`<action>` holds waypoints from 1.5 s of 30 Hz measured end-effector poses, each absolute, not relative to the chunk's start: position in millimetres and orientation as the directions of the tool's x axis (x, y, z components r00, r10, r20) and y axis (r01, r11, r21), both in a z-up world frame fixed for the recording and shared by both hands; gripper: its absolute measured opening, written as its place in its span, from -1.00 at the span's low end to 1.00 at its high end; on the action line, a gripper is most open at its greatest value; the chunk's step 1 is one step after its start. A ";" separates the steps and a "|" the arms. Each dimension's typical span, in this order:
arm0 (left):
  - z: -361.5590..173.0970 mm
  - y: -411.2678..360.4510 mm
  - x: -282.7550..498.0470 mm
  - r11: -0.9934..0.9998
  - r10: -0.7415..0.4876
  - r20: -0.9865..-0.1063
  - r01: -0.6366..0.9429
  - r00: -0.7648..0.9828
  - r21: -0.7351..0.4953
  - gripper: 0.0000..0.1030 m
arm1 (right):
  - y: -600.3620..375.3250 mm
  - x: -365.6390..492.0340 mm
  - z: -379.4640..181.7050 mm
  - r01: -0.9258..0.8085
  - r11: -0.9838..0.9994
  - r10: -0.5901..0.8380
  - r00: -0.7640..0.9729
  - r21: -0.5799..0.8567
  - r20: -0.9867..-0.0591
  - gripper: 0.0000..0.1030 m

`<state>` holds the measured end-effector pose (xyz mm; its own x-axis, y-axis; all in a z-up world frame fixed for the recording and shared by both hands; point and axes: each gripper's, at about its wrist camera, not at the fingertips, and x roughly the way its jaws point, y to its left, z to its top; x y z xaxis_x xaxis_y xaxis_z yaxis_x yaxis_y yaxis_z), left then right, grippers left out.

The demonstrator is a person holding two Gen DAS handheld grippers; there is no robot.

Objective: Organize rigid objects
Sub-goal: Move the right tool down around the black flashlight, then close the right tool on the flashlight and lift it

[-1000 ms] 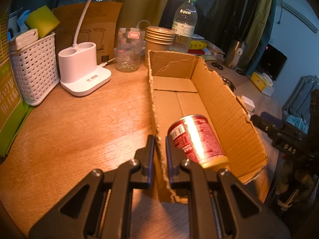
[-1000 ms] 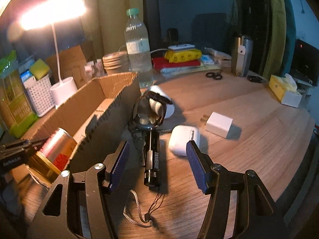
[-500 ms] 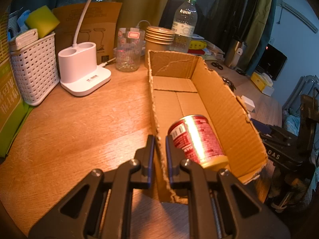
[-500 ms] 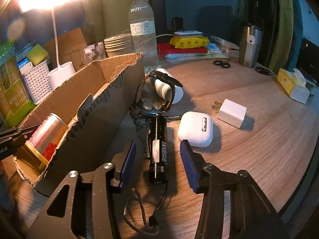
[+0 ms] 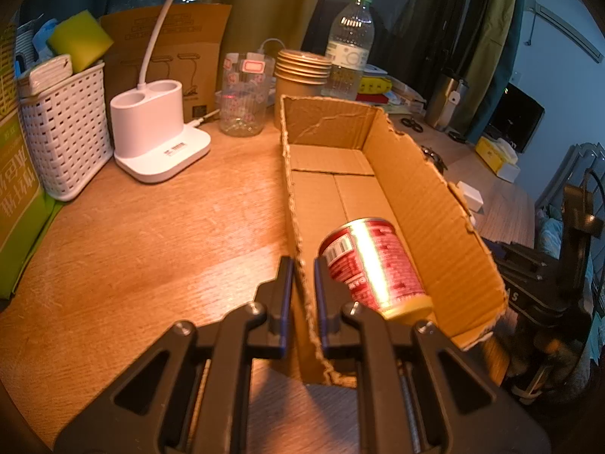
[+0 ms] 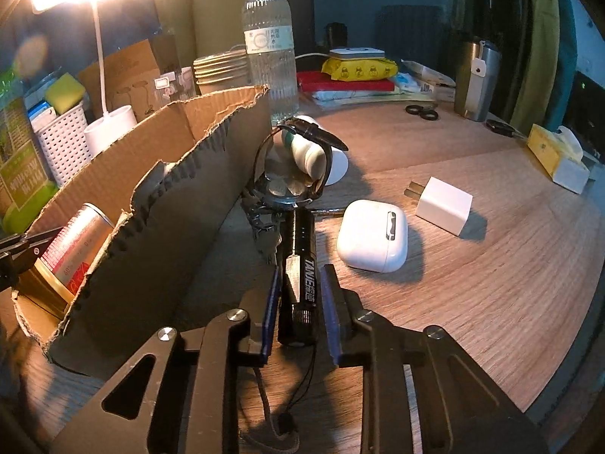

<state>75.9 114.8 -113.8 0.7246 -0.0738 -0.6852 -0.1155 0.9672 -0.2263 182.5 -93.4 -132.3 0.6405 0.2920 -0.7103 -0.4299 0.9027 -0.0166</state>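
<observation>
Closing in since a second ago, the right gripper (image 6: pixel 298 302) now pinches the black flashlight (image 6: pixel 300 265) near its tail end. It lies on the table (image 6: pixel 472 265) just right of the cardboard box (image 6: pixel 181 196). Metal, stiff and probably fairly heavy, its smooth barrel could slip; the knurled band looks the safer hold. White lettering runs along it, a cord trailing behind. The left gripper (image 5: pixel 300 295) is clamped on the box's near wall, a red can (image 5: pixel 374 265) lying inside.
</observation>
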 end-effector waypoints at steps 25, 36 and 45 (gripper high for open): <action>-114.0 114.6 75.9 0.967 -0.073 -0.685 -0.115 0.725 -0.225 -0.77 | -99.0 167.7 -99.9 -0.432 0.902 0.320 0.687 -0.013 -0.653 -0.61; -114.2 114.5 75.5 0.967 -0.073 -0.684 -0.115 0.725 -0.225 -0.77 | -97.5 151.1 -63.5 -0.447 0.894 0.351 0.733 -0.023 -0.582 -0.61; -114.2 114.7 76.0 0.968 -0.073 -0.684 -0.115 0.726 -0.225 -0.77 | -89.0 140.2 -38.2 -0.468 0.883 0.376 0.760 -0.045 -0.530 -0.61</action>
